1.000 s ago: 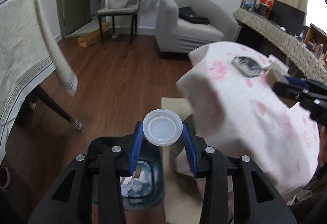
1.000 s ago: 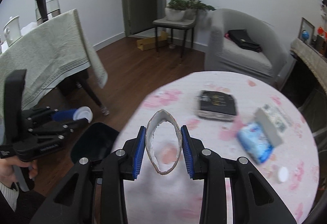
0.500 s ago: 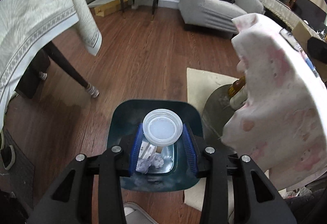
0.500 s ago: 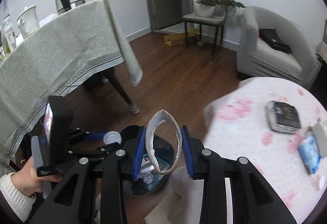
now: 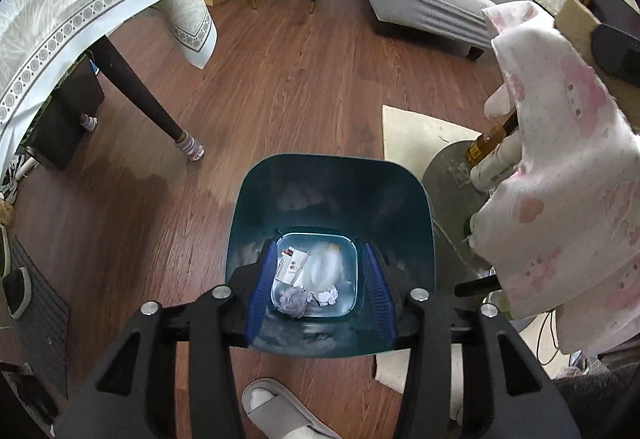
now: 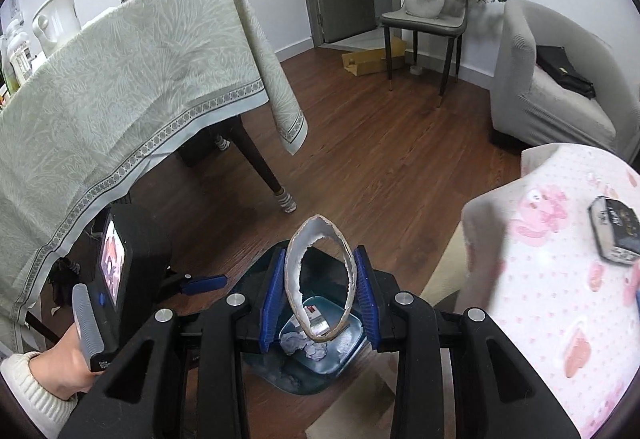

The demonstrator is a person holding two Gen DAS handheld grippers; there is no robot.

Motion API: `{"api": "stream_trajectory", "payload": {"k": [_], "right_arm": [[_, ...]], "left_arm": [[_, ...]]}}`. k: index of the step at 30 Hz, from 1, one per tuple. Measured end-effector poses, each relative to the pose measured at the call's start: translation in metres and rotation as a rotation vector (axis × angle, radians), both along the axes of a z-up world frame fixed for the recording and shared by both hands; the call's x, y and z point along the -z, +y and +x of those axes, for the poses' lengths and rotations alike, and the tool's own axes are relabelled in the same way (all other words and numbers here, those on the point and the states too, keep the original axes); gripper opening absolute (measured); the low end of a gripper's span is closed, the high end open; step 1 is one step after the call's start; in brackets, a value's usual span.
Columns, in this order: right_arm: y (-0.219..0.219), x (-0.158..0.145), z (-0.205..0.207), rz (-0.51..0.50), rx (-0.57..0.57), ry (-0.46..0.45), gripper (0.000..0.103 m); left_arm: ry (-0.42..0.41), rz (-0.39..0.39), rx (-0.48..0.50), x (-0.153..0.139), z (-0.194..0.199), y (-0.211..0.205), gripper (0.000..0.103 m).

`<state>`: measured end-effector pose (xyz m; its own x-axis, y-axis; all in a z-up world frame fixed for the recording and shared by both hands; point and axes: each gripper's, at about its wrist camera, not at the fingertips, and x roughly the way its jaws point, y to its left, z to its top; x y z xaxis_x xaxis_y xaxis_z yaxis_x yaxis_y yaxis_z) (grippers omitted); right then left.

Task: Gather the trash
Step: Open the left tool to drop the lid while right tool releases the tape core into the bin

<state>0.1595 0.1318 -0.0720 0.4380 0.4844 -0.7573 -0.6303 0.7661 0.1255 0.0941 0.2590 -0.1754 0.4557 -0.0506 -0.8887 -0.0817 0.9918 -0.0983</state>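
Note:
A dark teal bin (image 5: 332,175) stands on the wood floor directly under my left gripper (image 5: 320,247). Its jaws are opening and nothing is pressed between the blue pads. A translucent plastic lid (image 5: 326,265) shows as a blur below them, inside the bin, over crumpled paper (image 5: 296,299) and a small packet (image 5: 292,263). My right gripper (image 6: 320,257) is shut on a squashed cardboard ring (image 6: 291,275), held upright above the bin (image 6: 280,371). In the right wrist view a hand (image 6: 60,371) holds the left gripper, whose blue finger (image 6: 204,283) reaches over the bin.
A table with a pale green cloth (image 6: 120,99) and a dark leg (image 5: 140,91) stands left of the bin. To the right is a round table under a pink-patterned cloth (image 5: 560,179), with bottles (image 5: 488,143) beneath it. A beige mat (image 5: 420,131) and a slippered foot (image 5: 276,415) lie close by.
Both grippers came down and over the bin. The left jaws widened and the plastic lid dropped out of them into the bin. The right gripper kept the cardboard ring.

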Motion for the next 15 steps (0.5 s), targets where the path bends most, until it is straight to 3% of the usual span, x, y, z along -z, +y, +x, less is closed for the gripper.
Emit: {"api": "stream_trajectory", "payload": {"k": [9,15], "right_arm": [[0.021,0.025,0.003,-0.029,-0.014,0.036,0.034],[0.03,0.06,0.007,-0.075,-0.033,0.076,0.034]], "left_arm": [[-0.052,-0.005,-0.011,-0.018,-0.012,0.012,0.054],[-0.099,-0.007,-0.022,-0.038,-0.02,0.017,0.054]]}}
